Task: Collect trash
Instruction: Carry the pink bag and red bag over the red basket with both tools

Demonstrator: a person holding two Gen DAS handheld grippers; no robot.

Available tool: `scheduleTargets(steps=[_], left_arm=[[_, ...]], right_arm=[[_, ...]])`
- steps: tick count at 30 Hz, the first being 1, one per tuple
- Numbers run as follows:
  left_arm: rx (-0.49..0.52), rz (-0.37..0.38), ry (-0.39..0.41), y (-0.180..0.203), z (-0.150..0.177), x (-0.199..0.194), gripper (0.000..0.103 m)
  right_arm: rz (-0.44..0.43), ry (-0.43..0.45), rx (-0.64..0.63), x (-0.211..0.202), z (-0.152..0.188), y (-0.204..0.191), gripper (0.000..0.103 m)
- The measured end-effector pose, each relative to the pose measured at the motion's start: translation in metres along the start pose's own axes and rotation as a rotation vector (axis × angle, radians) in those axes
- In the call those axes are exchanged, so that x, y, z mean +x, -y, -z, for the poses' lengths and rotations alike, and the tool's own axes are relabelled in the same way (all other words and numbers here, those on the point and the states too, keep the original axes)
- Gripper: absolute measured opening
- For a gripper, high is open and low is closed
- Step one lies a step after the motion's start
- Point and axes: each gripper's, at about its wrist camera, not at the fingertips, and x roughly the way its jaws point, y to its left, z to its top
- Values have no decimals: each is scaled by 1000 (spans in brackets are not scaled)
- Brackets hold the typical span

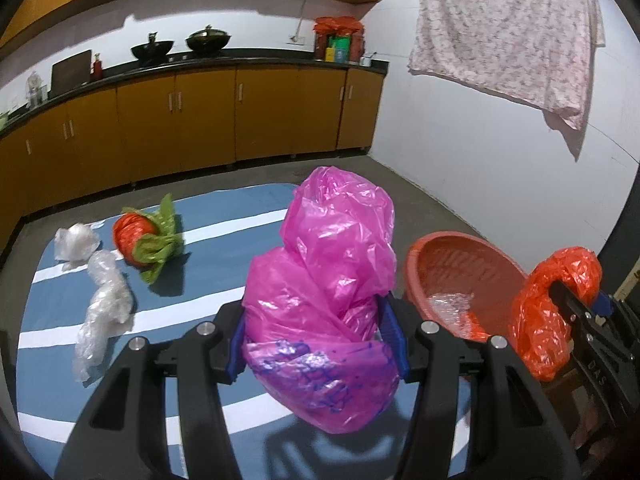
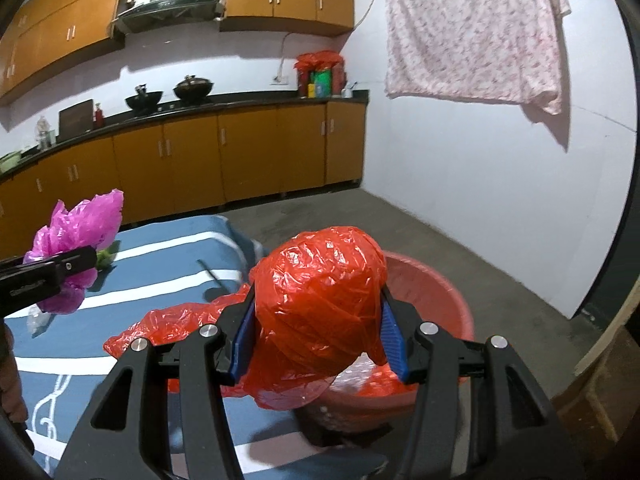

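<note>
The left gripper (image 1: 318,340) clasps a crumpled pink bag (image 1: 328,280) above the striped blue cloth (image 1: 208,280). The right gripper (image 2: 318,340) clasps a red bag (image 2: 320,300) over the red basin (image 2: 440,292), which stands beside that cloth.

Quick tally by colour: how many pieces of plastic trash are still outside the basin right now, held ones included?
Pink: 1, pink plastic bag, held in left gripper
Red: 1, red plastic bag, held in right gripper
Red-and-green: 1, bundle
Clear: 2, wrap, bubble wrap
Total: 5
</note>
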Motion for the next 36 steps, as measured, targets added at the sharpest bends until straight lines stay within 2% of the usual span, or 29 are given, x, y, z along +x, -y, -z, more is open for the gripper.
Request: scheduleTargets(steps=[18,36], left_arm=[[88,170,-22,93,-5,26,53],[115,276,-97,137,-4,100,53]], right_arm=[[124,10,77,5,-2,64,53],[152,-31,113,54,7,98,53]])
